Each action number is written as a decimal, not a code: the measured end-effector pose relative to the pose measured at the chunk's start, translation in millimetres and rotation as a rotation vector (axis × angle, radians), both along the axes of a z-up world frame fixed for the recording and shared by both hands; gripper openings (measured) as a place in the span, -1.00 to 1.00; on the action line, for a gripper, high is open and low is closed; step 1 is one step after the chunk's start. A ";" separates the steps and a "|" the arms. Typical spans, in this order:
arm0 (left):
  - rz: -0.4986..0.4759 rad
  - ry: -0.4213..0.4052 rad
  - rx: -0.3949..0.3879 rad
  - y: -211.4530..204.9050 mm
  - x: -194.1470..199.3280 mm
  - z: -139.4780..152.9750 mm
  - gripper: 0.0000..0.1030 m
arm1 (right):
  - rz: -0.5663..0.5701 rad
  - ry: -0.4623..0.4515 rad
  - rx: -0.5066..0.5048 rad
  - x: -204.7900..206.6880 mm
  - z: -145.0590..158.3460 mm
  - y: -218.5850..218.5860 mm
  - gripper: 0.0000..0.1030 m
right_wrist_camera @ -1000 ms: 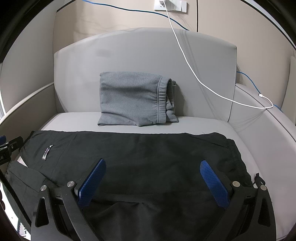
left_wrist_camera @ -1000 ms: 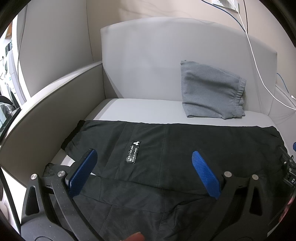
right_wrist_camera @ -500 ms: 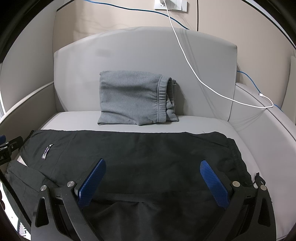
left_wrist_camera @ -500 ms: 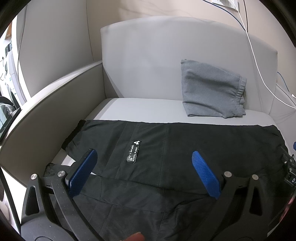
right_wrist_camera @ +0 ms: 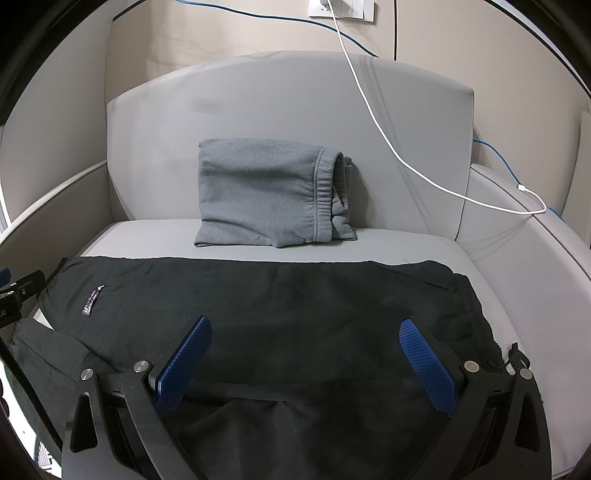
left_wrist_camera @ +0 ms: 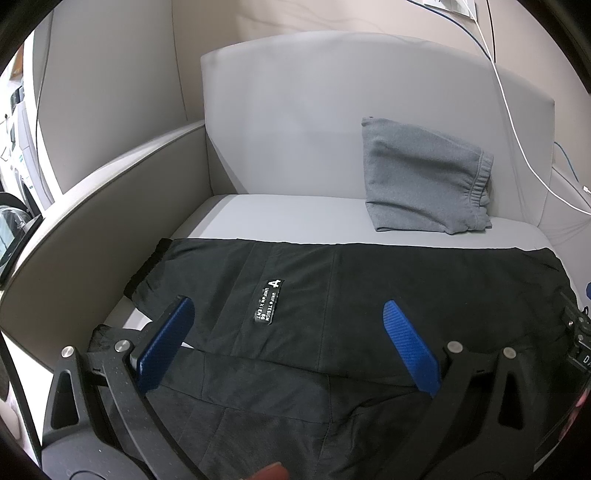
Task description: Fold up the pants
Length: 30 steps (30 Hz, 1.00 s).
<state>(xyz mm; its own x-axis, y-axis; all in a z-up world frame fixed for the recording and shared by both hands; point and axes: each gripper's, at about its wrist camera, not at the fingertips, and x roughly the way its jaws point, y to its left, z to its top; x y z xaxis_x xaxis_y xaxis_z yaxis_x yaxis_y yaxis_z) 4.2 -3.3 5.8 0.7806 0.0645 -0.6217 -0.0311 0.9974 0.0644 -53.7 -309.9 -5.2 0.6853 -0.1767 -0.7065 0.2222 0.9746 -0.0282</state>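
You've got both grippers, left [left_wrist_camera: 284, 343] and right [right_wrist_camera: 306, 363], spread wide and empty, hovering over the black pants [right_wrist_camera: 295, 302] laid flat across the sofa seat [right_wrist_camera: 406, 245], probably lining up the next fold.

Grey padded sofa [right_wrist_camera: 288, 110] against beige wall [right_wrist_camera: 221, 33]

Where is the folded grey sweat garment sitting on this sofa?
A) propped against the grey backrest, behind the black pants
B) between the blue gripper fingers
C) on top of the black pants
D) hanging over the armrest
A: the folded grey sweat garment leans on the grey backrest, with bare seat between it and the black pants.
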 end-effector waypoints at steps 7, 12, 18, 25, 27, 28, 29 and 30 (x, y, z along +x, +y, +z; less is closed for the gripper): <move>0.000 0.000 0.004 -1.1 0.3 0.1 0.98 | 0.000 0.000 0.001 0.4 0.0 0.1 1.00; -0.036 -0.060 0.017 -6.7 -7.8 9.2 0.98 | -0.016 -0.045 0.001 -5.3 10.0 -4.3 1.00; -0.258 -0.238 0.030 -35.3 -42.9 33.1 0.98 | -0.113 -0.226 0.182 -57.4 47.4 -43.3 1.00; -0.381 -0.373 -0.153 -28.5 -80.2 60.2 0.98 | -0.182 -0.340 0.312 -147.1 59.8 -107.7 1.00; -0.399 -0.430 -0.201 -22.6 -92.3 68.5 0.98 | -0.208 -0.354 0.315 -177.2 54.1 -127.7 1.00; -0.404 -0.448 -0.220 -19.6 -95.4 70.9 0.98 | -0.220 -0.354 0.329 -188.7 50.1 -137.0 1.00; -0.409 -0.463 -0.245 -14.6 -101.2 72.9 0.98 | -0.258 -0.351 0.349 -204.1 42.2 -150.0 1.00; -0.410 -0.468 -0.269 -9.7 -103.5 75.8 0.98 | -0.288 -0.336 0.367 -211.7 34.6 -158.0 1.00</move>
<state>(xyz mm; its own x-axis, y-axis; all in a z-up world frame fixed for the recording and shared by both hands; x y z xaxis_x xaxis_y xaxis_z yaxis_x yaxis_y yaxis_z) -99.3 -13.0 81.5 0.8996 -0.4041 -0.1656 0.3891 0.9138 -0.1162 -265.4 -467.9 29.4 0.8436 -0.1737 -0.5081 0.4182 0.8060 0.4188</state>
